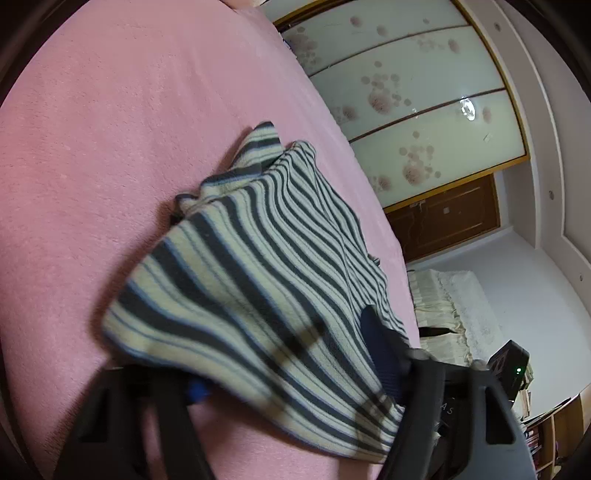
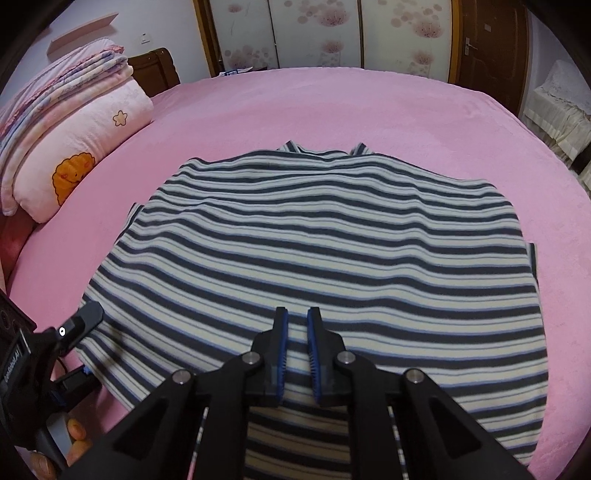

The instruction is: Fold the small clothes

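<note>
A wide bed covered by a pink fleece blanket [image 2: 332,107] fills most of both views, and behind it stands a wardrobe with pale sliding doors printed with flowers [image 2: 317,33], beside a dark brown wooden door [image 2: 487,40]. At the left end of the bed, in the right wrist view, there is a pile of folded quilts and a pink pillow with a small orange figure on it [image 2: 74,147]. The striped garment [image 2: 332,251], in cream with dark grey and thin blue stripes, lies spread on the middle of the blanket, mostly flat with soft wrinkles, its near edge toward the camera. In the left wrist view the same garment [image 1: 258,266] has one corner raised above the blanket and it hangs over the tool. The right gripper [image 2: 297,321] is over the near edge of the garment, pointing steeply down; its two blue-padded fingers [image 2: 282,343] stand close together with only a narrow gap, and no cloth is seen between them. The left gripper [image 2: 83,343] is at the near left corner of the garment, one finger above the cloth and one below, so the corner is between them, but I cannot tell if the pads really press on it. Some fingertips of a person's hand [image 2: 75,430] show under this tool.
</note>
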